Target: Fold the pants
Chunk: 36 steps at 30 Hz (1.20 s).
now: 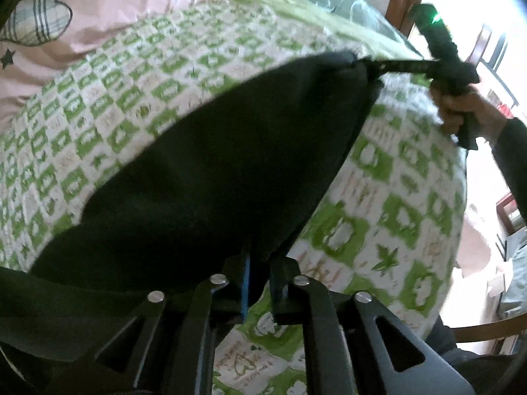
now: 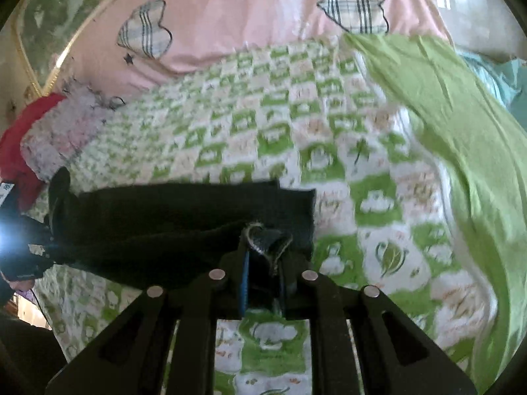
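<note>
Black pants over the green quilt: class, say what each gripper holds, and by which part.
Both hold the black pants. The left gripper pinches an edge at one end; the right gripper pinches a corner at the other, where a zipper shows.

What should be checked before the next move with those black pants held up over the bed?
1. Left gripper shut on the black pants: ok.
2. Right gripper shut on the pants' edge: ok.
3. Pants stretched between both grippers: ok.
4. Green patterned bedspread free where the pants would land: ok.
5. Red garment off to the side, away from the pants: ok.
6. Legs lined up evenly: cannot tell.
</note>
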Each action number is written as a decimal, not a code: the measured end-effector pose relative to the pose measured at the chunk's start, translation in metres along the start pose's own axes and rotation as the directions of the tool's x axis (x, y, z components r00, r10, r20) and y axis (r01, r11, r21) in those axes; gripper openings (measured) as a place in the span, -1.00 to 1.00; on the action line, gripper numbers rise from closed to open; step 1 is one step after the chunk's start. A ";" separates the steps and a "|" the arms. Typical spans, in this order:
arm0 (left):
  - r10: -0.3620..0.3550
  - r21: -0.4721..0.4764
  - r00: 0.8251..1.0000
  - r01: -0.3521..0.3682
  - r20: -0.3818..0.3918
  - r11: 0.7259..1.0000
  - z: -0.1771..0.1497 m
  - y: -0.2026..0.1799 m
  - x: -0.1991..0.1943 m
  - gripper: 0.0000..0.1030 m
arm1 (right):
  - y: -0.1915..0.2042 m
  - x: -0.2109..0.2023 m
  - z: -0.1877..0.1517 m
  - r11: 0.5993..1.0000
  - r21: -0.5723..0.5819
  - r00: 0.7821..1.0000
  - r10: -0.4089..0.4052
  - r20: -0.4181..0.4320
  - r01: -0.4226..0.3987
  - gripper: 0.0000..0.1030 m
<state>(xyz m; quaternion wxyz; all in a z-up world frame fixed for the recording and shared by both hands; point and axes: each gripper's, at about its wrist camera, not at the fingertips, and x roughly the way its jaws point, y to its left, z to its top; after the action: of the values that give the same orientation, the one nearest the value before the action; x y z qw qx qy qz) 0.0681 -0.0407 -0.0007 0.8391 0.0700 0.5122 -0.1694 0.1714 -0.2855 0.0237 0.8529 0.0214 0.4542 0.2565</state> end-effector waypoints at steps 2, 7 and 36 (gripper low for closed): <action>-0.006 -0.013 1.000 0.006 -0.005 1.000 -0.003 0.001 0.001 -0.69 | 0.000 -0.004 -0.002 0.999 0.036 1.000 -0.026 0.002 0.026 -0.02; -0.007 -0.052 0.999 0.009 0.033 0.999 -0.012 0.003 -0.022 -0.08 | 0.010 -0.029 -0.011 0.994 0.078 0.996 -0.081 0.027 0.079 0.31; 0.203 -0.501 0.968 -0.106 0.144 0.859 -0.125 0.221 -0.164 0.32 | 0.245 0.040 -0.009 0.937 -0.090 0.941 0.333 -0.063 -0.338 0.31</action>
<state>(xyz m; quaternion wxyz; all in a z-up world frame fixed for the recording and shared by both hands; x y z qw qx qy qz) -0.0261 0.2364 0.0736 0.8856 -0.1200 0.4477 0.0278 0.0799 -0.0565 0.0534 0.7857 0.0501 0.4505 0.4208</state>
